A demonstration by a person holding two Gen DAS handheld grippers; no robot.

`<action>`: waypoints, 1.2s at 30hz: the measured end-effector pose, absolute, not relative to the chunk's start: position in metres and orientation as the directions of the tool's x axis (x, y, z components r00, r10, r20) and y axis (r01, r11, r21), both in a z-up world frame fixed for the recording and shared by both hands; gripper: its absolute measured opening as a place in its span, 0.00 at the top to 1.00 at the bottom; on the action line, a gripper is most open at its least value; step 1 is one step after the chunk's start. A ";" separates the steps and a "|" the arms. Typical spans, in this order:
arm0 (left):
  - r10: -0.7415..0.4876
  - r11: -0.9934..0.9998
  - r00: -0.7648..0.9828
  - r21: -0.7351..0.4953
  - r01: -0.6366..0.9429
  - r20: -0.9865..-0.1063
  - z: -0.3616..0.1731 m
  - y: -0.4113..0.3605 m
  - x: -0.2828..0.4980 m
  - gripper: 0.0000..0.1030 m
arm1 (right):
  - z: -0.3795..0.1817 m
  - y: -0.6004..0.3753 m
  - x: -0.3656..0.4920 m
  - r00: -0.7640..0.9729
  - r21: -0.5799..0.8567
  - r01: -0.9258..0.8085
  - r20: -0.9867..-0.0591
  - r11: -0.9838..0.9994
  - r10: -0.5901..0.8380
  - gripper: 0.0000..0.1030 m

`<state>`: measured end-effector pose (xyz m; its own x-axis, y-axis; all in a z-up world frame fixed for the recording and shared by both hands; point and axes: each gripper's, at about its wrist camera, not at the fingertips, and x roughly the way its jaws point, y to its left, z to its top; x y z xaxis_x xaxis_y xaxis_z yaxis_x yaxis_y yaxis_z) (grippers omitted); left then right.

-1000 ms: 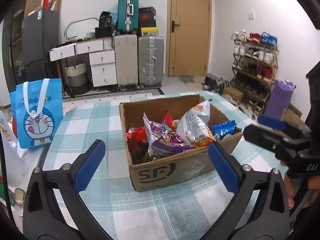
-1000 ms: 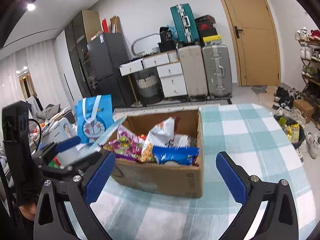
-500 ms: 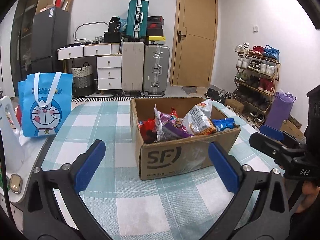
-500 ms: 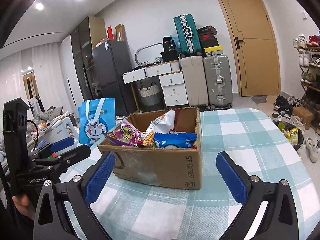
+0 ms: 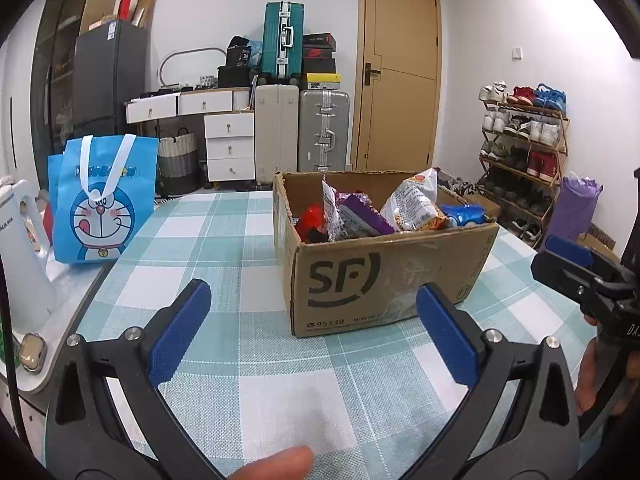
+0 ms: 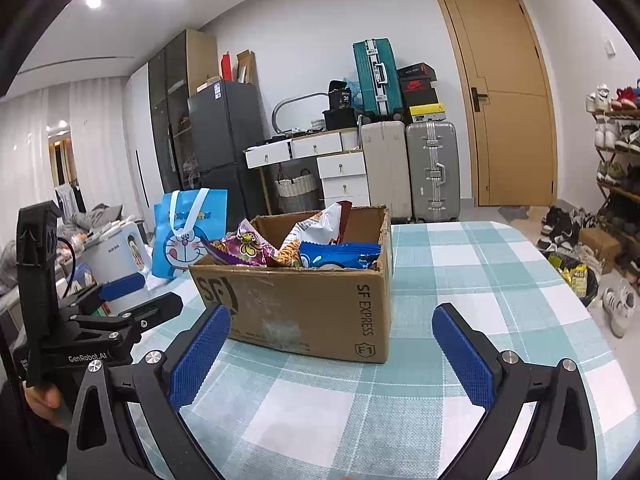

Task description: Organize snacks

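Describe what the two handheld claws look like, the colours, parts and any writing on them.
Both claws match: black plastic frames with triangular cut-outs, silver screws, and blue textured pads on the fingers. The left claw is seen from outside in the right wrist view, where its black body reads "GenRobot.AI" in white, beside an upright black block with a thin cable. The right claw shows white letters "DAS" on its body, cut off at the frame edge.

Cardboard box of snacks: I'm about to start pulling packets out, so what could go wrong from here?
The packets in the cardboard box overlap, so lifting the white chip bag may drag the purple packet out too. Both the left gripper and right gripper are open near the box; they may collide.
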<state>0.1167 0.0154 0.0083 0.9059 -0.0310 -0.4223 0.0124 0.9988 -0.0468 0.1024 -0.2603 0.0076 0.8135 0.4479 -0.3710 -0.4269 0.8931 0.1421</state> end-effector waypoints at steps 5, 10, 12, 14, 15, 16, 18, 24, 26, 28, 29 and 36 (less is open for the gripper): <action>-0.028 0.999 0.903 -0.029 0.017 -0.429 0.001 0.013 0.118 0.00 | 0.007 -0.261 0.101 0.816 0.144 -0.434 -0.356 0.889 0.456 0.00; -0.025 0.999 0.902 -0.031 0.013 -0.431 0.000 0.014 0.121 0.00 | 0.009 -0.261 0.096 0.836 0.126 -0.417 -0.335 0.900 0.434 0.00; -0.024 0.999 0.902 -0.031 0.012 -0.432 -0.001 0.014 0.121 0.00 | 0.009 -0.261 0.094 0.842 0.122 -0.410 -0.332 0.904 0.426 0.00; -0.016 1.000 0.901 -0.028 0.005 -0.434 -0.002 0.013 0.122 0.00 | 0.010 -0.261 0.094 0.840 0.123 -0.411 -0.333 0.903 0.428 0.00; -0.016 1.000 0.900 -0.027 0.005 -0.436 -0.002 0.013 0.123 0.00 | 0.010 -0.261 0.094 0.840 0.124 -0.411 -0.334 0.903 0.428 0.00; -0.017 1.000 0.900 -0.028 0.006 -0.436 -0.002 0.013 0.122 0.00 | 0.010 -0.261 0.094 0.840 0.124 -0.410 -0.333 0.903 0.427 0.00; -0.017 1.000 0.901 -0.024 0.007 -0.434 -0.002 0.012 0.123 0.00 | 0.010 -0.261 0.094 0.839 0.125 -0.412 -0.334 0.903 0.429 0.00; -0.023 1.000 0.902 -0.023 0.015 -0.431 -0.003 0.012 0.122 0.00 | 0.010 -0.262 0.094 0.839 0.129 -0.408 -0.338 0.904 0.427 0.00; -0.024 1.000 0.901 -0.025 0.015 -0.433 -0.004 0.012 0.122 0.00 | 0.010 -0.262 0.094 0.837 0.130 -0.412 -0.337 0.902 0.431 0.00; -0.024 1.000 0.901 -0.028 0.014 -0.433 -0.004 0.012 0.122 0.00 | 0.009 -0.262 0.095 0.837 0.129 -0.412 -0.338 0.902 0.431 0.00; -0.025 0.999 0.901 -0.029 0.013 -0.434 -0.004 0.012 0.122 0.00 | 0.009 -0.262 0.095 0.836 0.129 -0.413 -0.339 0.902 0.431 0.00; -0.026 0.999 0.901 -0.030 0.015 -0.434 -0.004 0.013 0.122 0.00 | 0.009 -0.261 0.096 0.836 0.126 -0.414 -0.339 0.902 0.431 0.00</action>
<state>0.1222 0.0126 -0.0037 0.9007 -0.0263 -0.4336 0.0149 0.9994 -0.0297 0.0957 -0.2613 0.0090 0.8360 0.4312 -0.3392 -0.4138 0.9016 0.1262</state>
